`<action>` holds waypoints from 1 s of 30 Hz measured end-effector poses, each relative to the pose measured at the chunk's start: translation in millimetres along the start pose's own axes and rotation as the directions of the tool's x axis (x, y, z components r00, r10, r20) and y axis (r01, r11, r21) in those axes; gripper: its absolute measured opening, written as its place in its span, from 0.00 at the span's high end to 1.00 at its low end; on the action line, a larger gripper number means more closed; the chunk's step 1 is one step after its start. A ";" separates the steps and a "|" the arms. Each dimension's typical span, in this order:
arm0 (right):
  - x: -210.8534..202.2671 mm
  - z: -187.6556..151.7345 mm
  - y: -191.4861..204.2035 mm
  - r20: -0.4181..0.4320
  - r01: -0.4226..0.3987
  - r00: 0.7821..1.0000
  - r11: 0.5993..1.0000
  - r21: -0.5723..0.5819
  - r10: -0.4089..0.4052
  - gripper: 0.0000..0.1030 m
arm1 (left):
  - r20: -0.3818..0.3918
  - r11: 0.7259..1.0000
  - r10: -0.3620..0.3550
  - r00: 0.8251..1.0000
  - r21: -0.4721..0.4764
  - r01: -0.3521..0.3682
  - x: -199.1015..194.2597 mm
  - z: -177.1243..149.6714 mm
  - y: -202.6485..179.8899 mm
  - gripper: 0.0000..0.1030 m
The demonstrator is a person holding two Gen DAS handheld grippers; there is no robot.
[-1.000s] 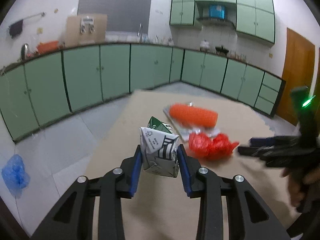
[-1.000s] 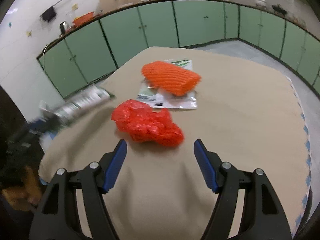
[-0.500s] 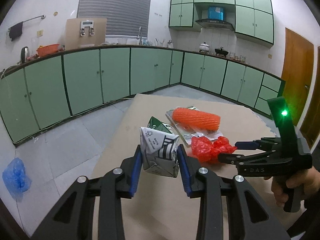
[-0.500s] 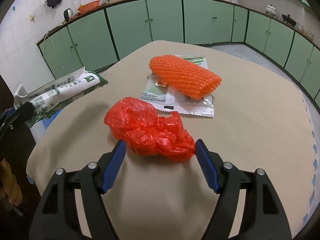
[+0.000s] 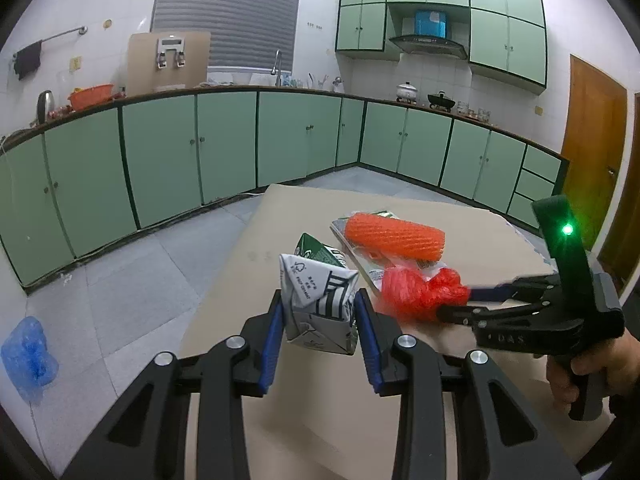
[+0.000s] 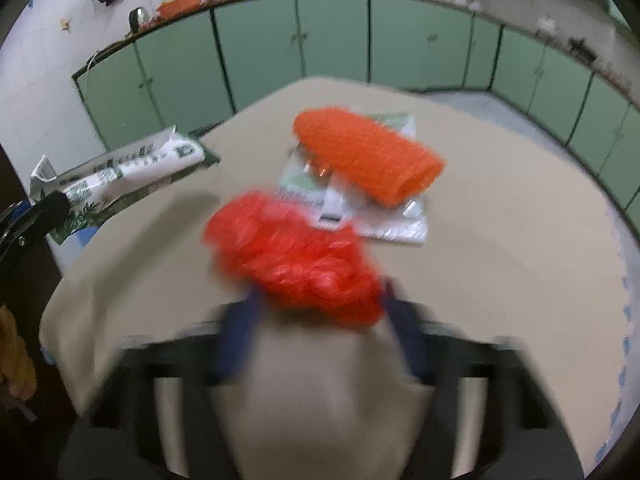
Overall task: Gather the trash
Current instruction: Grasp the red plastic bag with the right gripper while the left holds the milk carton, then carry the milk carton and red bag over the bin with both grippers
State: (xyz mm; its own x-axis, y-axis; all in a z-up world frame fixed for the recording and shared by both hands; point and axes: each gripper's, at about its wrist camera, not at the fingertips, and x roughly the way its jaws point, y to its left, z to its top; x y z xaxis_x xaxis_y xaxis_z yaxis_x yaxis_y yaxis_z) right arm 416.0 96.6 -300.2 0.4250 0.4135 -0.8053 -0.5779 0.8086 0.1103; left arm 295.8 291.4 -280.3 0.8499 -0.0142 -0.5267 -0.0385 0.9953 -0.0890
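My left gripper [image 5: 319,301] is shut on a crumpled white and green milk carton [image 5: 308,280], held above the table's near left edge. The carton [image 6: 132,168] also shows at the left of the right wrist view. A red plastic bag [image 6: 292,256] lies on the tan table [image 6: 520,240]. My right gripper [image 6: 320,296] is blurred; its jaws are closing and its blue pads press the bag's near end from both sides. In the left wrist view the red bag [image 5: 416,292] bunches at the right gripper's [image 5: 452,302] tips. An orange foam net [image 6: 368,156] rests on a flat wrapper [image 6: 392,228] behind the bag.
Green cabinets [image 5: 228,148] run along the walls beyond the table. A blue bag [image 5: 28,356] lies on the tiled floor at the left. A wooden door [image 5: 592,152] stands at the right. A person's hand [image 5: 580,368] holds the right gripper's handle.
The right gripper moved down to the red bag and its jaws closed in on it, squeezing it narrower. The left gripper kept still with the carton.
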 end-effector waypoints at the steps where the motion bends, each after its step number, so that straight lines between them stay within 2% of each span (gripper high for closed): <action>1: -1.4 -1.0 -1.7 -0.001 -0.012 1.000 1.000 0.007 0.012 0.81 | -0.002 1.000 0.000 1.000 -0.001 0.000 0.4 -0.3 -0.2 0.66; 6: -17.7 -10.2 -5.7 0.009 -0.042 0.999 0.999 0.010 0.042 0.95 | -0.001 1.000 -0.006 1.000 0.003 0.006 -2.4 4.2 -3.2 0.66; 13: -55.8 -26.0 -16.0 0.040 -0.085 0.996 0.995 0.048 0.083 0.97 | 0.006 1.000 -0.015 1.000 0.011 0.015 -11.2 6.4 -8.0 0.66; 20: -124.6 -50.0 -39.1 0.109 -0.080 0.991 0.993 0.083 0.071 0.98 | 0.016 0.998 -0.052 0.999 0.048 0.051 -25.7 13.6 -35.0 0.66; 26: -191.0 -89.9 -100.5 0.153 -0.041 0.988 0.977 0.210 0.008 0.98 | 0.006 0.985 -0.133 0.991 0.112 0.131 -28.8 19.8 -93.4 0.66; 30: -230.5 -127.4 -151.4 0.164 0.021 0.984 0.951 0.309 -0.076 0.98 | -0.019 0.959 -0.221 0.975 0.175 0.221 -27.3 21.1 -156.4 0.66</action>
State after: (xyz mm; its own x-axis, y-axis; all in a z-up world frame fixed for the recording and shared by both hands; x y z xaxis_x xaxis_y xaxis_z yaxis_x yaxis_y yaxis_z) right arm 316.8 -174.4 -205.4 0.5761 0.4144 -0.7046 -0.3251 0.9070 0.2676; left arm 289.7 138.2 -234.2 0.8271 -0.2360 -0.5102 0.2433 0.9685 -0.0537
